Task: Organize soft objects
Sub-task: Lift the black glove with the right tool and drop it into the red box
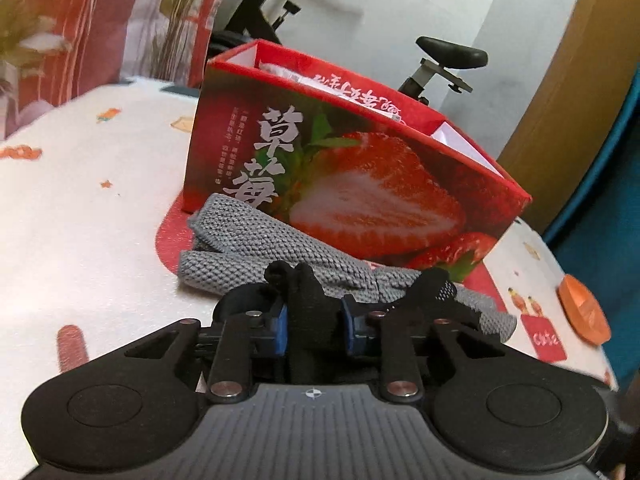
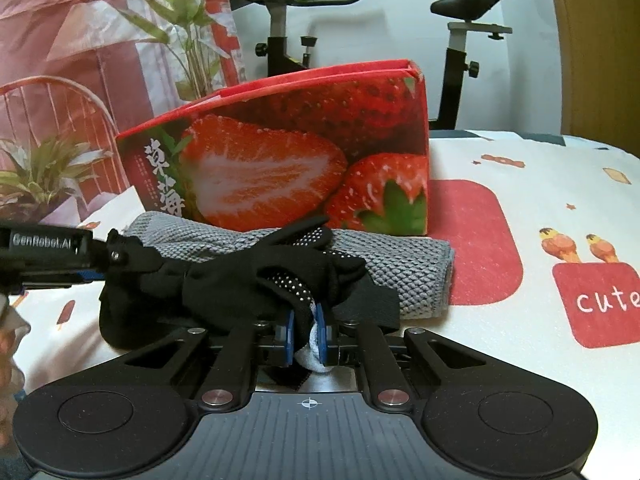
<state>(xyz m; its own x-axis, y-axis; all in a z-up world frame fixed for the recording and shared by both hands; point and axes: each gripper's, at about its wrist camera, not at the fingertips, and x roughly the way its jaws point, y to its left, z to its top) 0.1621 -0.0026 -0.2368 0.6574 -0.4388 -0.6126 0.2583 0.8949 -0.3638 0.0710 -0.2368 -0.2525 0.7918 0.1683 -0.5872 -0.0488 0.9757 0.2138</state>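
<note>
The left gripper (image 1: pixel 313 322) has its jaws pressed tight on one end of a black glove (image 1: pixel 310 312). The right gripper (image 2: pixel 307 330) has its jaws pressed tight on the other end of the glove (image 2: pixel 256 276), where a bit of white cloth shows between the blue pads (image 2: pixel 289 332). So the glove hangs stretched between the two sets of jaws. In the right view its long way runs from the right jaws out to the left, and the left gripper (image 2: pixel 100 258) comes in from that side and holds the far end. The glove has small white dots on it. It is bunched and twisted, so I cannot tell which way its fingers point.

Just past the jaws, under the glove, lies a gray towel (image 1: pixel 280 256). It is folded, and its long way runs side to side across both views (image 2: pixel 384 264). It lies on the desk (image 1: pixel 80 208).

Right behind the towel stands a red box (image 1: pixel 360 184) with big strawberries on it. The towel touches the front of the box (image 2: pixel 280 168). The box is open on top, and something white with red writing is inside.

Off to the right of the left jaws, near the desk edge, lies an orange thing (image 1: pixel 584 312).

Far behind the box is an exercise bike (image 2: pixel 464 40).
</note>
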